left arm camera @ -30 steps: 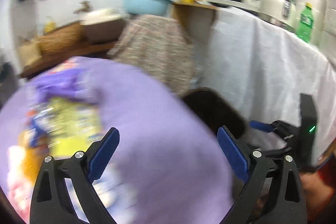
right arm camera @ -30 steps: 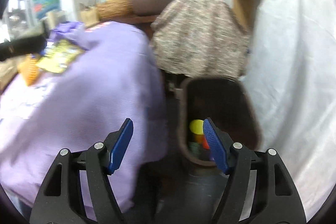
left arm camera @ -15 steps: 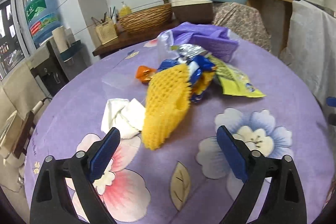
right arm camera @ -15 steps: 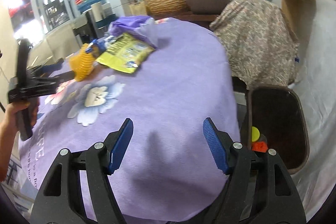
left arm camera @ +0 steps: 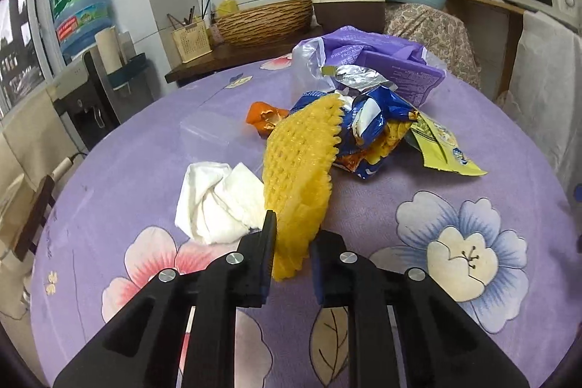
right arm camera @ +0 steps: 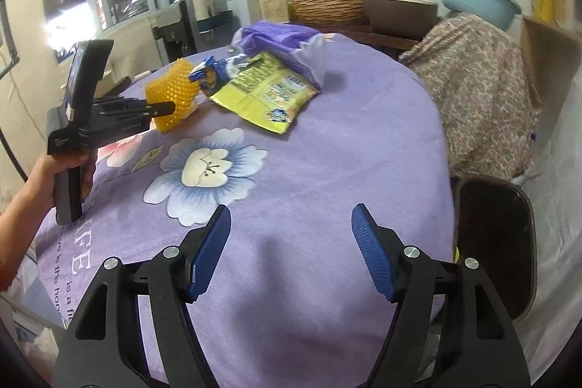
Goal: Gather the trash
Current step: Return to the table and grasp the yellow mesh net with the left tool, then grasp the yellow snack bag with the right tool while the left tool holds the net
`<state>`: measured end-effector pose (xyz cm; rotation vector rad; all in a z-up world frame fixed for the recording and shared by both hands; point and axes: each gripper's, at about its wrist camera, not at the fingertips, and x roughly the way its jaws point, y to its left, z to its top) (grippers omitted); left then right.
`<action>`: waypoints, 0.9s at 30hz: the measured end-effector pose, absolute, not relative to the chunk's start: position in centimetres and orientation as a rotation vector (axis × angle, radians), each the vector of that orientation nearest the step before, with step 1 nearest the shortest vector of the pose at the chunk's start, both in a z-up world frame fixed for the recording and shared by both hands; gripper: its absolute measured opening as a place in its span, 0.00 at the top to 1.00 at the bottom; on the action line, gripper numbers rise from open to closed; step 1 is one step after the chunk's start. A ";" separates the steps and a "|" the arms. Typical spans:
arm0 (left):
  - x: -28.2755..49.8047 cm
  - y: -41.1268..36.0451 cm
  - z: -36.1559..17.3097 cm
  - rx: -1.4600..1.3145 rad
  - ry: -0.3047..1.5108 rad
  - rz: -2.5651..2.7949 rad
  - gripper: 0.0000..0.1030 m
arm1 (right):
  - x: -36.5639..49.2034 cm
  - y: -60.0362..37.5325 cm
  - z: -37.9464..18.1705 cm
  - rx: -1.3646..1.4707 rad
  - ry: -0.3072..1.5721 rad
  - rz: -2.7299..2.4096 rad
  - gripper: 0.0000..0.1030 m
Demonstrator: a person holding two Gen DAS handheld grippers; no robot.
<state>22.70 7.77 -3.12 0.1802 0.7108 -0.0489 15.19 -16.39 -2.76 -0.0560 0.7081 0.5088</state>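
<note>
My left gripper (left arm camera: 291,242) is shut on the near end of a yellow foam fruit net (left arm camera: 298,170) lying on the purple table. The net (right arm camera: 171,97) and the left gripper (right arm camera: 160,108) also show in the right wrist view. Beside the net lie a crumpled white tissue (left arm camera: 218,202), a blue snack wrapper (left arm camera: 374,130), a yellow-green snack packet (left arm camera: 440,148), orange peel (left arm camera: 263,117) and a purple plastic bag (left arm camera: 378,60). My right gripper (right arm camera: 291,253) is open and empty over the table's near edge. The dark trash bin (right arm camera: 494,242) stands on the floor to its right.
The round table wears a purple flowered cloth (right arm camera: 327,140). A cloth-covered stand (right arm camera: 473,90) with a blue basin (right arm camera: 476,0) is behind the bin. A counter with a wicker basket (left arm camera: 265,20) and a water dispenser (left arm camera: 80,10) stand beyond the table.
My left gripper swung from the bin side to the table, moved in on the yellow net and closed on it. My right gripper swung from over the bin to the table edge and stayed open.
</note>
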 end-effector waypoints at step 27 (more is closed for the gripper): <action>15.8 8.9 -1.8 -0.023 0.706 -0.185 0.84 | 24.0 -0.7 -4.8 -0.687 0.593 0.408 0.53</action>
